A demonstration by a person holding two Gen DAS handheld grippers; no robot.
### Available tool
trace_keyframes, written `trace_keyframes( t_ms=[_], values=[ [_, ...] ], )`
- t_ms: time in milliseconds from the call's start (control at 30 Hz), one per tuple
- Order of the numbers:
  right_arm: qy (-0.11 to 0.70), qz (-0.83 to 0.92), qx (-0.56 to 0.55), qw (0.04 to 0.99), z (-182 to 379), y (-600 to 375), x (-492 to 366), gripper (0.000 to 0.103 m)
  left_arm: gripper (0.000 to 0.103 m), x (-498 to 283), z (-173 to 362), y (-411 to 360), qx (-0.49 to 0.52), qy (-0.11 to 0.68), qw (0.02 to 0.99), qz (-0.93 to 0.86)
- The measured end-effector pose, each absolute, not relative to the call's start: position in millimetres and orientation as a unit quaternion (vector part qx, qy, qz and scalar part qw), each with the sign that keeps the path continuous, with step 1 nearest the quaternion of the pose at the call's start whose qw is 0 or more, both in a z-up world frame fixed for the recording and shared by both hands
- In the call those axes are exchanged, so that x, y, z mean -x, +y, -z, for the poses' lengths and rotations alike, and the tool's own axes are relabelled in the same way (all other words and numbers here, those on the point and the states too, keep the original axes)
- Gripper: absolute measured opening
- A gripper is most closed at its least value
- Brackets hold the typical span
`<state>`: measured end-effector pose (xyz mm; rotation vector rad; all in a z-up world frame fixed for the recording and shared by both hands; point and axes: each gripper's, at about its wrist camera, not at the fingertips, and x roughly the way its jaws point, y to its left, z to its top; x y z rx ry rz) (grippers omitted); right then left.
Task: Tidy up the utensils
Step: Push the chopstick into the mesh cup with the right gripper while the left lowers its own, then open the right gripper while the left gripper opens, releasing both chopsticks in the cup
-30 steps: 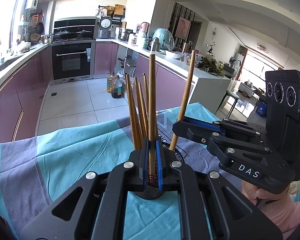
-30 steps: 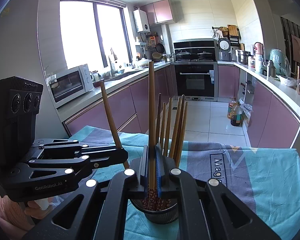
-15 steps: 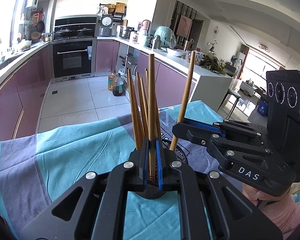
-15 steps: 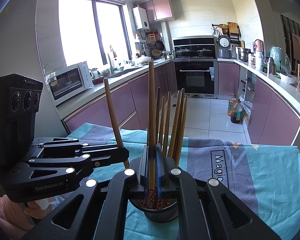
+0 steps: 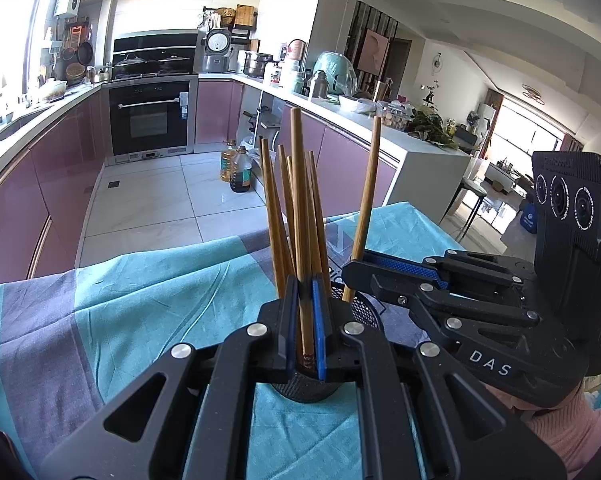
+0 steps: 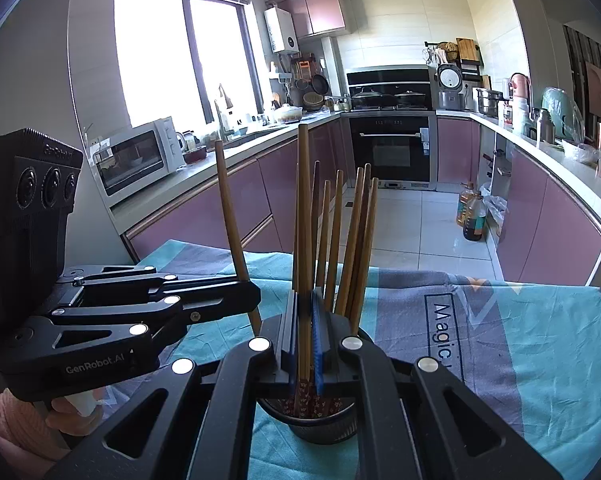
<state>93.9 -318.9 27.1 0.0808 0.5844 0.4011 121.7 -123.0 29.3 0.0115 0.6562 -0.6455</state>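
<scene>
both grippers [image 5: 305,320] [image 6: 304,332] clamp 1 slim wooden chopstick [image 5: 298,200] [image 6: 303,200] each over round black mesh holder [image 5: 360,312].

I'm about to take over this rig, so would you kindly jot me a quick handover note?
Left claw: shut on one chopstick, upright over the holder.
Right claw: shut on another chopstick, also over the holder's mouth.
Holder: black mesh cup on the blue cloth, already holding several chopsticks that lean inside it.
Done: most chopsticks are in.
Left: lower and release both held chopsticks into the holder. No other loose utensils are in view.
</scene>
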Motion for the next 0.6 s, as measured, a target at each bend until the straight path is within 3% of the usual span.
trace_keyframes(
  t_ms=[600],
  values=[
    [0.295,-0.193,-0.048,0.935,-19.3,-319.5,-104.1,0.006,0.009,-143.9,-22.3,-128.0,-0.003,0.325,0.899,0.293]
  ],
)
